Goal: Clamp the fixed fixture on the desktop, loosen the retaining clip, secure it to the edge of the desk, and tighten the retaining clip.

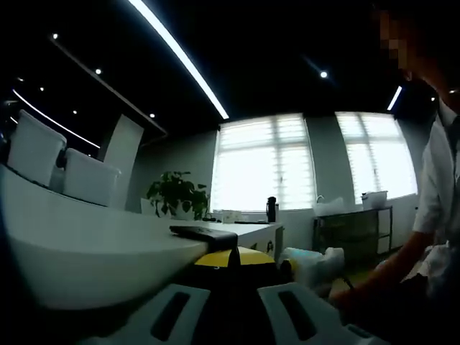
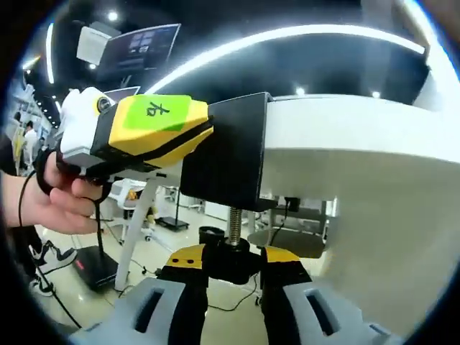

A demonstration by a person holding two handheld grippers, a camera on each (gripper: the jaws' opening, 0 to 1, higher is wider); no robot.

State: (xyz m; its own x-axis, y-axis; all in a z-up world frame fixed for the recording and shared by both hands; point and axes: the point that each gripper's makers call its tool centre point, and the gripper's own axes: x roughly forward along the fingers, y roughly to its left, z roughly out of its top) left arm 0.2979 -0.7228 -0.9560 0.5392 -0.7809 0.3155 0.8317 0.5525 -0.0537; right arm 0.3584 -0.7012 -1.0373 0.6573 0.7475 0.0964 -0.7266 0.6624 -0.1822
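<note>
Gripping screw knob [image 2: 231, 253] from below, right gripper [image 2: 231, 287]; left gripper [image 2: 144, 133] clenched on clamp [image 2: 230, 147] at desk edge [image 2: 345, 144]

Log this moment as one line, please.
clamp: on desk edge | left gripper: holding clamp body | right gripper: shut on screw knob

The left gripper view sits low at the white desk's [image 1: 86, 244] edge, looking level along its top toward bright windows [image 1: 262, 162] at 12 o'clock. The right gripper view looks up from beneath the desk [image 2: 359, 144], very close to a black clamp [image 2: 230, 147] at 12 o'clock. Both views share the desk edge and, probably, that clamp, dim in the left gripper view.
</note>
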